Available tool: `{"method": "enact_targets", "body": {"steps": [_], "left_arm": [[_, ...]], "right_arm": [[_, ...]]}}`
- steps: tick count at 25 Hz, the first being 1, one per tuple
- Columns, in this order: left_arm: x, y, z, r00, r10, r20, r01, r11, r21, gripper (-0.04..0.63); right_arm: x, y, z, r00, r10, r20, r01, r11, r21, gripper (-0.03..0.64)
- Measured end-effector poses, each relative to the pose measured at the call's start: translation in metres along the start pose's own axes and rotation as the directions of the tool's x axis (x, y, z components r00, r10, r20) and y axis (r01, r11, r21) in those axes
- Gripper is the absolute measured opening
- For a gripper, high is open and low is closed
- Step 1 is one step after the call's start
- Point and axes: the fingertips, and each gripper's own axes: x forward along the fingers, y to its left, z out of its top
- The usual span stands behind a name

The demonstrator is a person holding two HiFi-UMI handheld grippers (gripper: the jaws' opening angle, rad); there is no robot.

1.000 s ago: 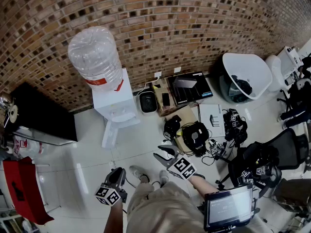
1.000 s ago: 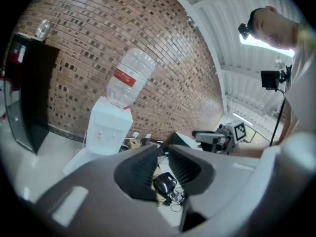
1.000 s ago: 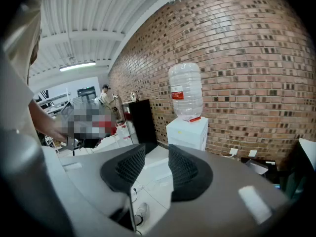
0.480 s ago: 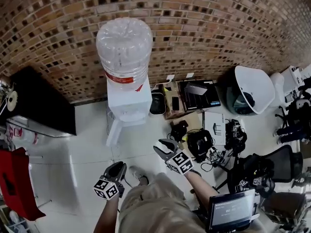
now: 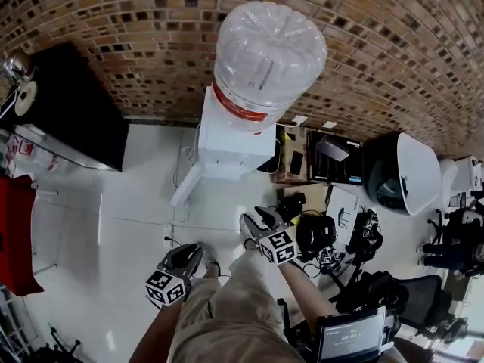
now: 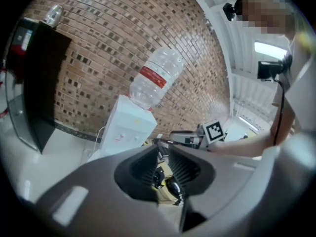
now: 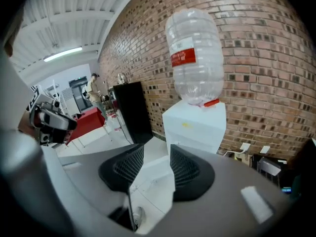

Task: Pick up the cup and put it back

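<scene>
While both grippers hover before the upright water dispenser, I cannot tell where the cup is. The left gripper has narrow, empty fingers. The right gripper has just been opening its fingers, with nothing between them. Open white floor lies left, and black gear crowds the right.

Bottle-topped water dispenser before brick wall
</scene>
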Motion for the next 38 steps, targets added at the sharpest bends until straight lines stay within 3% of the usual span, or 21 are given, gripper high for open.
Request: {"method": "enact_targets", "body": {"steps": [3, 8, 18, 21, 27, 30, 35, 38], "left_arm": [[0.009, 0.02, -0.01, 0.997, 0.075, 0.023, -0.073, 0.995, -0.061, 0.048], [0.026, 0.051, -0.035, 0.978, 0.204, 0.053, -0.193, 0.967, -0.167, 0.048], [0.051, 0.124, -0.103, 0.913, 0.405, 0.053, -0.366, 0.868, -0.336, 0.046], [0.067, 0.147, -0.134, 0.907, 0.419, 0.038, -0.381, 0.856, -0.351, 0.043], [0.11, 0.192, -0.208, 0.916, 0.401, 0.004, -0.373, 0.856, -0.358, 0.043], [0.123, 0.215, -0.237, 0.916, 0.401, 0.005, -0.379, 0.869, -0.318, 0.037], [0.135, 0.259, -0.258, 0.893, 0.447, 0.059, -0.409, 0.858, -0.312, 0.034], [0.149, 0.278, -0.264, 0.901, 0.428, 0.068, -0.406, 0.889, -0.21, 0.034]], "right_arm": [[0.048, -0.014, -0.033, 0.997, 0.032, -0.073, -0.032, 0.999, -0.007, 0.156], [0.127, -0.048, -0.091, 0.978, 0.06, -0.199, -0.07, 0.997, -0.043, 0.158], [0.272, -0.099, -0.183, 0.955, 0.048, -0.292, -0.082, 0.991, -0.105, 0.159], [0.314, -0.106, -0.226, 0.938, 0.078, -0.337, -0.112, 0.99, -0.082, 0.253], [0.394, -0.123, -0.307, 0.928, 0.078, -0.365, -0.113, 0.991, -0.076, 0.284], [0.432, -0.146, -0.339, 0.933, 0.029, -0.358, -0.055, 0.996, -0.065, 0.284], [0.485, -0.198, -0.367, 0.942, -0.085, -0.325, 0.073, 0.996, -0.05, 0.284], [0.515, -0.223, -0.38, 0.943, -0.127, -0.307, 0.111, 0.991, -0.069, 0.297]]}}
